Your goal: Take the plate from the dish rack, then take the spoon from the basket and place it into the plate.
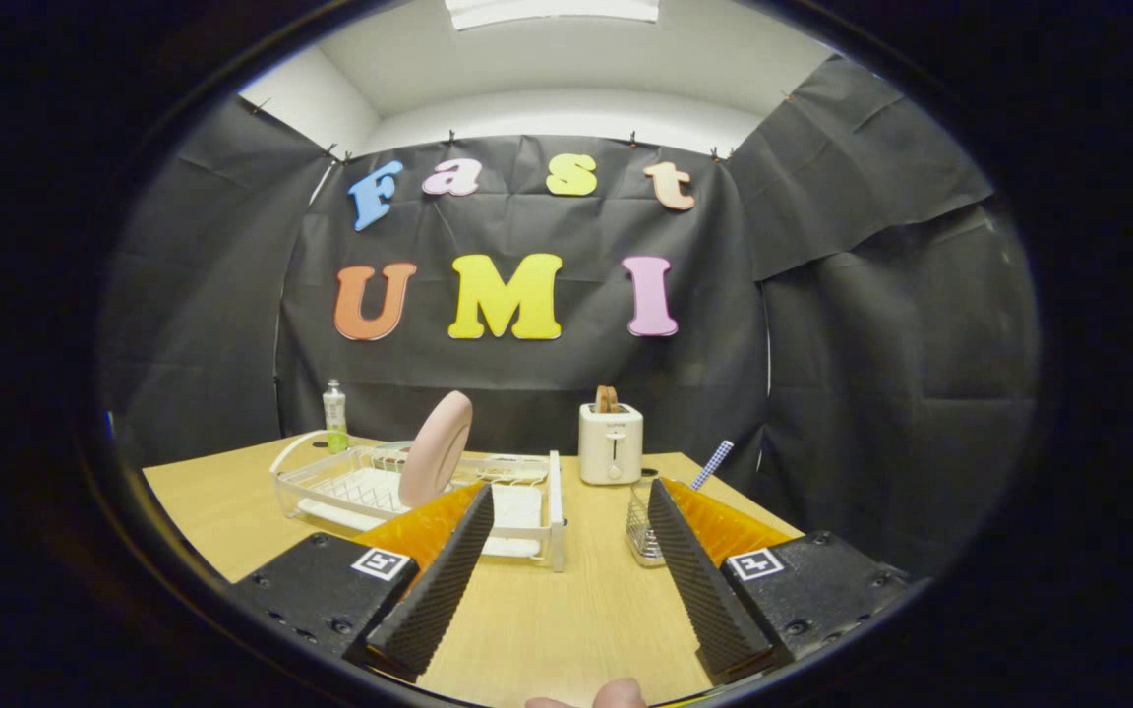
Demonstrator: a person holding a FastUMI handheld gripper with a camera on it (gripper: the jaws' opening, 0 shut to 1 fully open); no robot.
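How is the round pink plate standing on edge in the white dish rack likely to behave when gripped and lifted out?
The round pink plate looks rigid, so it should not flex. Its smooth surface may slip between the fingers. It leans tilted in the white dish rack, so a nudge could tip it. The hand-held gripper is open, short of it.

A pale pink plate (pixel 436 448) is seen in a white dish rack (pixel 370 492). A blue-and-white checked spoon (pixel 712 464) handle, a cream toaster (pixel 611 443) and a light wood-grain worktop (pixel 566 610) are shown.

Matt plate (pixel 436 448), wire basket (pixel 641 526)
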